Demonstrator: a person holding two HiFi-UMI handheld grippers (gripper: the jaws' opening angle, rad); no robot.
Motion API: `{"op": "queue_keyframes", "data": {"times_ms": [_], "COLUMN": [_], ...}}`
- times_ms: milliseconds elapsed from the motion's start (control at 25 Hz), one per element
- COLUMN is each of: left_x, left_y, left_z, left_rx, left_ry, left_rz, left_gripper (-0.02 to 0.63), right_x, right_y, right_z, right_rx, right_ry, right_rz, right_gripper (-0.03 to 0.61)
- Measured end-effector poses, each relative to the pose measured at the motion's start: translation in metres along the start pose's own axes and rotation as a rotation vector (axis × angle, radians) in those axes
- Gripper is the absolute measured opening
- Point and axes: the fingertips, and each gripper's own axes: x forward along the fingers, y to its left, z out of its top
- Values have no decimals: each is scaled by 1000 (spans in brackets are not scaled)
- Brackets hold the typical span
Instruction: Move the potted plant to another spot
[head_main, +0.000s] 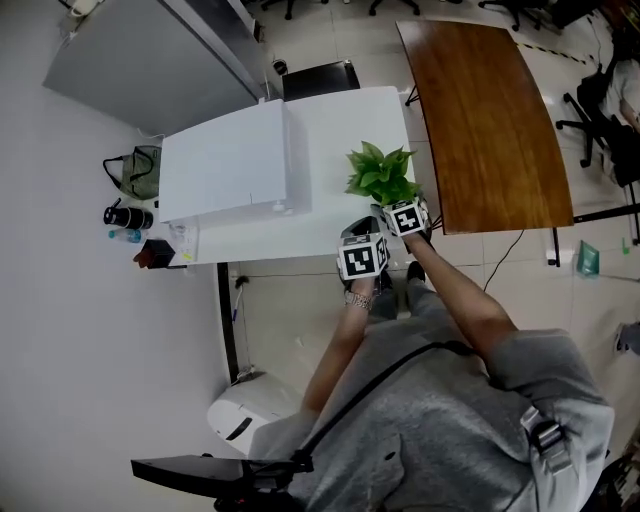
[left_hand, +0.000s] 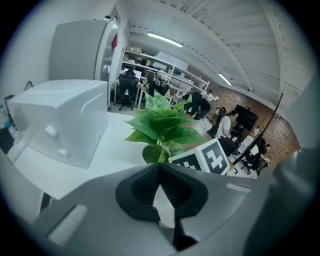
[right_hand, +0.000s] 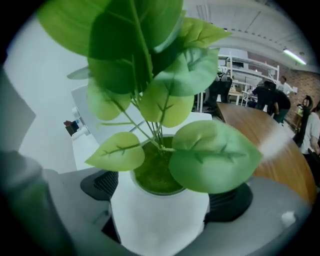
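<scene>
The potted plant (head_main: 380, 175), green leaves in a white pot (right_hand: 160, 220), stands near the right edge of the white table (head_main: 330, 130). My right gripper (head_main: 398, 210) reaches it from the front. In the right gripper view the pot fills the space between the black pads (right_hand: 100, 185), which lie against its two sides, so the right gripper (right_hand: 160, 195) is shut on the pot. My left gripper (head_main: 358, 238) hovers over the table's front edge just left of the plant. Its jaws (left_hand: 159, 170) meet at the tips with nothing between them. From there the plant (left_hand: 162, 125) shows just ahead.
A large white box-shaped appliance (head_main: 225, 165) fills the left half of the table. A brown wooden table (head_main: 490, 110) stands close on the right. A grey cabinet (head_main: 140, 60), a black chair (head_main: 320, 77) and bags on the floor (head_main: 135, 175) surround it.
</scene>
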Motion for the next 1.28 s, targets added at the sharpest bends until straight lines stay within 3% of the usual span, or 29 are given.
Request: {"op": "queue_keyframes", "data": {"times_ms": [520,960,1120,1280], "left_x": [-2,6,22,43], "left_y": [36,36,19,-18], "left_z": [-8,-8,0,15], "left_rx": [-81,-79,-41,24], "left_ry": [17,22,31,40], "left_rz": [90,87,43,-19], "left_gripper": [15,15,15,15], "right_x": [39,30,12,-19], "right_y": [-9,-8,-42,-115], "right_z": [2,17,15,0], "right_rx": [-104,-134,-91,-10], "right_ry": [81,-32,-59,-63], "right_rz": [-45,2,-52,-163], "right_gripper": [578,548,546,548]}}
